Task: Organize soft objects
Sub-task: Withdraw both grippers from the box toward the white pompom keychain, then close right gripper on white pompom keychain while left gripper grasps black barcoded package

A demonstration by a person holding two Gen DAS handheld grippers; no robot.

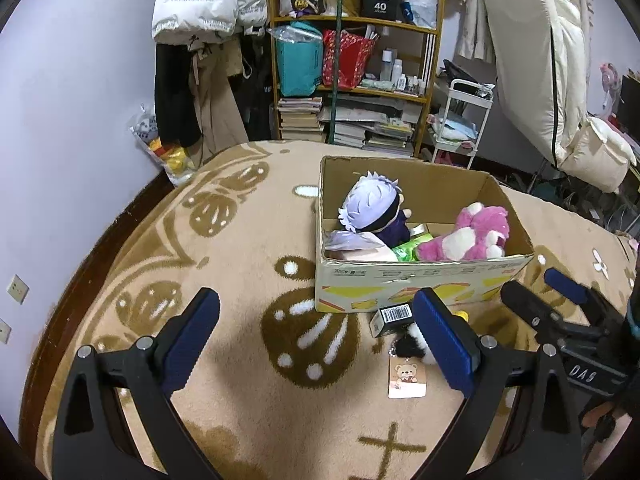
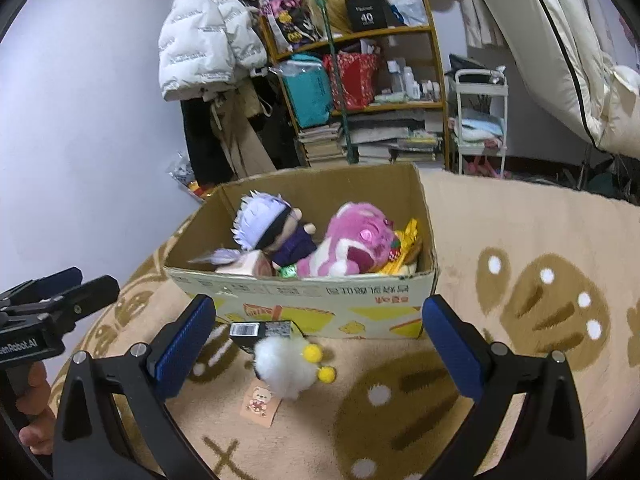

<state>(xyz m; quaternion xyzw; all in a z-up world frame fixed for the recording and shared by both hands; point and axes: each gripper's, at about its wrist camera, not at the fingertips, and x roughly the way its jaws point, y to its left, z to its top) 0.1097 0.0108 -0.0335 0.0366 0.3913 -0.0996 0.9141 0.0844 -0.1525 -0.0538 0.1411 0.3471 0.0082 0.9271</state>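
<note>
A cardboard box (image 1: 404,280) (image 2: 320,292) stands on the patterned blanket and holds a white-haired doll (image 1: 370,206) (image 2: 264,226), a pink plush bear (image 1: 468,234) (image 2: 352,240) and other soft items. A small white fluffy plush with yellow feet (image 2: 286,366) and a bear tag (image 2: 260,404) lies in front of the box, next to a small black carton (image 2: 260,330) (image 1: 394,318). My right gripper (image 2: 318,344) is open, just above and around the white plush. My left gripper (image 1: 316,334) is open and empty, left of the plush.
A wooden shelf (image 1: 352,60) with bags, bottles and stacked books stands behind the blanket. Coats (image 1: 208,40) hang at the back left. A white trolley (image 1: 460,128) and folded bedding (image 1: 536,60) are at the right. A toy bag (image 1: 160,140) leans on the wall.
</note>
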